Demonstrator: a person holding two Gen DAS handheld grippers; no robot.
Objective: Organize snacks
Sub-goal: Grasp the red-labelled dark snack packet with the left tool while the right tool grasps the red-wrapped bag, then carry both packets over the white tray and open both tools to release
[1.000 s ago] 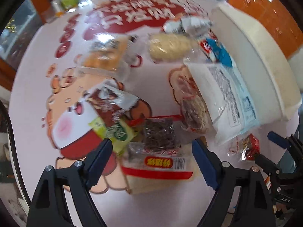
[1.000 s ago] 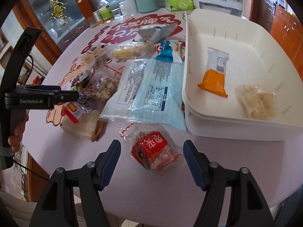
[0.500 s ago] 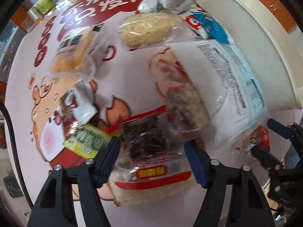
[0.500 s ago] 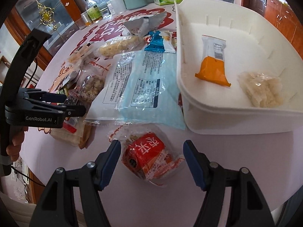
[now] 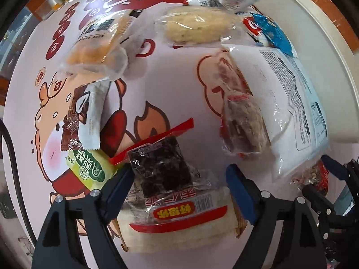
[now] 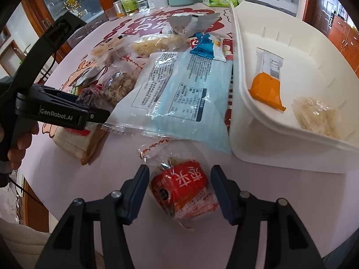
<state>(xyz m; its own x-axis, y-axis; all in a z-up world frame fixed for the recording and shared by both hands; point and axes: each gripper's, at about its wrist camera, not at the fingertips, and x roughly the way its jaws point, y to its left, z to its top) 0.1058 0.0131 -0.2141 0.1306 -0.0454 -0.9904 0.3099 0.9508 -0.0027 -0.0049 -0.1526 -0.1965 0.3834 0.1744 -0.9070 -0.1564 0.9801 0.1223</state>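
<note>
The right gripper (image 6: 179, 189), jaws just closing, straddles the red snack packet (image 6: 182, 190).

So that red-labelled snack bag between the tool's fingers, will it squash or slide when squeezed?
The red snack bag looks puffy, so it probably gives before gripping firm. Its glossy clear wrap may slip a little. It seems light, and the loose crimped end would likely flop.

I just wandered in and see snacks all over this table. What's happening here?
A person is tidying snacks into a white bin, using a clamp-like tool in each hand. The right tool has just been closing around a red snack packet near the table edge, without visibly squeezing it yet. The left tool has just reopened over a dark snack pack lying on a bigger packet. An orange packet and a pale snack are already in the bin.
</note>
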